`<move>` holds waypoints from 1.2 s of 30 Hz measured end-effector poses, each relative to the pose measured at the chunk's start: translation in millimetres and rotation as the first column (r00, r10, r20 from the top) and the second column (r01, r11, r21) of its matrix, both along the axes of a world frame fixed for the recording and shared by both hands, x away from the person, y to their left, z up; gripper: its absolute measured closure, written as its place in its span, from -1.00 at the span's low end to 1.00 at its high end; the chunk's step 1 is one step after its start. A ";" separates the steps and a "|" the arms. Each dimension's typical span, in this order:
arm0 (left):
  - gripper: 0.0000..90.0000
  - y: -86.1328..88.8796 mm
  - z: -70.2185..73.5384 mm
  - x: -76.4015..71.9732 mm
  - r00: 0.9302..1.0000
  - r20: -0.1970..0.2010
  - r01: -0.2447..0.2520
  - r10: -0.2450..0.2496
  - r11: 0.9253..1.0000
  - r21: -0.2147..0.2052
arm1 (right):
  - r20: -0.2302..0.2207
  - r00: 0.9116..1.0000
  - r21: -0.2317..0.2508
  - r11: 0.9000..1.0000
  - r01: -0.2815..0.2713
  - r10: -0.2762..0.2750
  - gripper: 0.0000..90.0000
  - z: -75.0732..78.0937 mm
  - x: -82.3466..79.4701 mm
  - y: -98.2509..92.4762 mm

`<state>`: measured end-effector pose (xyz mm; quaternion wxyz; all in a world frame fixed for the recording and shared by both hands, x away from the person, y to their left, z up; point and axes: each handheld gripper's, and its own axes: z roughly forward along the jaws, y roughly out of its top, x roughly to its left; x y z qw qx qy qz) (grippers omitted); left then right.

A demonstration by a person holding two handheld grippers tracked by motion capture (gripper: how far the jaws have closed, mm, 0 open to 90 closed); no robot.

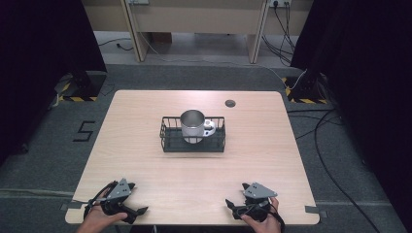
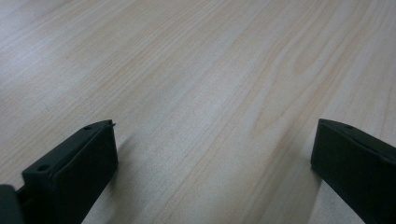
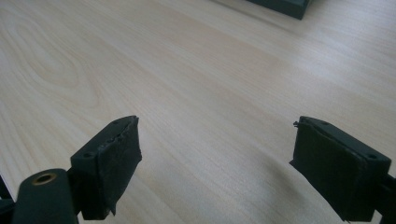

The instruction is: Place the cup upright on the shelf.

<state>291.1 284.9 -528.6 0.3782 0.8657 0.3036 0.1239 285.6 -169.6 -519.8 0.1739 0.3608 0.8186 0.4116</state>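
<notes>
High view: metal mug (image 1: 193, 125) standing upright inside black wire basket (image 1: 193, 134) at the middle of the table (image 1: 145, 165), handle turned toward the right side. Left tongs (image 1: 137, 212) and right tongs (image 1: 232, 208) resting at the near edge, each in a hand, well apart from the basket and from each other.

Left gripper view: jaws spread wide over bare wood, nothing between them. Right gripper view: jaws likewise wide and empty, left tongs (image 2: 212, 154) and right tongs (image 3: 217, 158) both low over the tabletop; dark corner of the basket (image 3: 280, 5) just visible at the top edge.

Judged from this: either nothing begun or all finished — mug already seated in the basket, tongs parked and unloaded. If the work is to lift the mug out, every step remains: reach, close on rim or handle, lift clear of the wire wall. If the work is to put it in, done.

Count: one mug, one basket, one table, two tongs, two hands, one small round grommet (image 1: 230, 103) near the far edge — no other loose items on the wood.
</notes>
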 end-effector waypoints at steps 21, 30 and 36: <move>-1.00 0.0 0.0 -0.1 1.000 0.000 0.000 0.000 1.000 0.000 | 0.016 1.000 -0.007 1.000 0.008 -0.008 -0.77 -15.1 -7.3 -2.0; -1.00 0.2 -0.1 0.0 1.000 0.000 0.001 -0.001 1.000 0.002 | 0.022 1.000 -0.002 1.000 0.007 -0.007 -0.77 -15.9 -8.0 -2.6; -1.00 0.2 -0.1 -0.3 1.000 0.000 0.001 -0.001 1.000 0.003 | 0.020 1.000 -0.006 1.000 0.009 -0.009 -0.77 -15.5 -8.5 -2.7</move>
